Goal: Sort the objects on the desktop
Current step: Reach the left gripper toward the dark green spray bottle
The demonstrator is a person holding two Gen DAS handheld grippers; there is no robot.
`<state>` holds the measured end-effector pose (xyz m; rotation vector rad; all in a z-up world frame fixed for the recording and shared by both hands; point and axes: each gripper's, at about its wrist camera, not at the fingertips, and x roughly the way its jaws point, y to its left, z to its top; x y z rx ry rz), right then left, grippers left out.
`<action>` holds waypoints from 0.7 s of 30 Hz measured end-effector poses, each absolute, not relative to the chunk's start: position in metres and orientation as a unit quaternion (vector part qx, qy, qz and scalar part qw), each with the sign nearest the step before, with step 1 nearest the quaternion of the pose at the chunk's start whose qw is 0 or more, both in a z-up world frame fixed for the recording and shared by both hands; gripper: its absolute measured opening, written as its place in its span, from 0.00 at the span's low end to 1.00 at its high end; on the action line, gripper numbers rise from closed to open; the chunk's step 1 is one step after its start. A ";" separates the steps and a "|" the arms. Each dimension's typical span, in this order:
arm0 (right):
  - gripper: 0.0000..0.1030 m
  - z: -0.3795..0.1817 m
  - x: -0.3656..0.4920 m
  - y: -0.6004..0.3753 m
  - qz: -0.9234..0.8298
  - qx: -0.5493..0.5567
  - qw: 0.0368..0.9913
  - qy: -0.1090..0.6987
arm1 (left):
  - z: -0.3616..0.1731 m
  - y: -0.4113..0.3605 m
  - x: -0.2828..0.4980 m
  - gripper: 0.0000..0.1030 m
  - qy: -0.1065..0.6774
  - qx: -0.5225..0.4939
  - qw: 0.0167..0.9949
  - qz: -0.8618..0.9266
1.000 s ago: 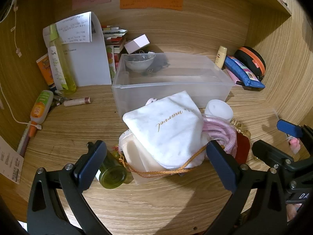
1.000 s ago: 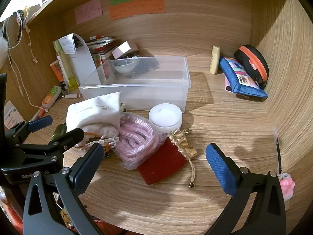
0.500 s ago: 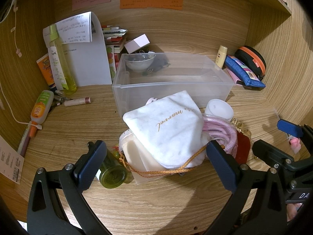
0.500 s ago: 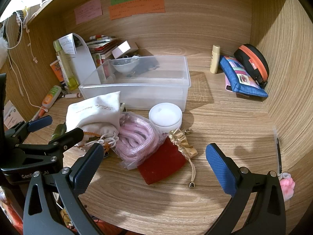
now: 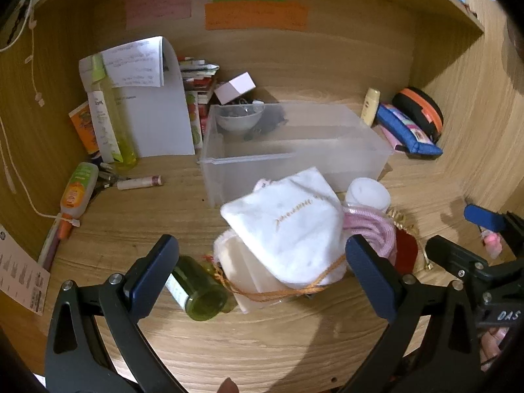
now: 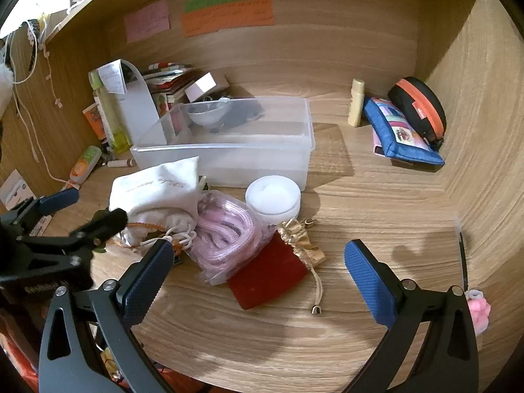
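A pile lies mid-desk in front of a clear plastic bin [image 5: 360, 160] [image 6: 304, 150]: a white drawstring pouch [image 5: 291, 226] [image 6: 157, 190], a bagged pink cord [image 5: 370, 229] [image 6: 226, 232], a red pouch with gold trim [image 6: 271, 275], a white round jar [image 5: 368, 193] [image 6: 273, 195] and a green bottle on its side [image 5: 196, 291]. My left gripper [image 5: 258, 258] is open, its fingers either side of the white pouch and bottle. My right gripper [image 6: 258, 262] is open, low over the red pouch and pink cord.
The bin holds a small clear bowl [image 5: 240, 119] and dark items. Bottles, tubes and papers [image 5: 108, 131] crowd the back left. A blue pencil case [image 6: 399, 137], a black-orange case [image 6: 419, 108] and a cream tube [image 6: 356, 101] sit at the back right. Wooden walls enclose the desk.
The left gripper has shifted left and slightly forward, so the pile sits further right in its view. The right gripper and the objects have barely moved.
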<state>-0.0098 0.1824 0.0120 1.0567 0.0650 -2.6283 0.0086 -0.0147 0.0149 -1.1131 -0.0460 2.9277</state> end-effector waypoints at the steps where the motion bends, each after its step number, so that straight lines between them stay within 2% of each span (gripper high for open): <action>1: 1.00 0.012 -0.010 0.184 -0.917 0.368 0.154 0.022 | 0.017 -0.018 0.009 1.00 -0.014 -0.354 0.011 0.935; 8: 1.00 0.012 -0.021 0.197 -0.916 0.371 0.149 0.014 | 0.025 -0.056 0.008 1.00 -0.023 -0.361 0.012 0.932; 16: 1.00 0.007 -0.051 0.208 -0.911 0.389 0.140 0.006 | -0.011 -0.110 -0.002 1.00 -0.093 -0.440 0.016 0.893; 21: 1.00 0.002 -0.072 0.207 -0.906 0.401 0.137 0.012 | -0.029 -0.120 -0.001 1.00 -0.108 -0.461 0.004 0.881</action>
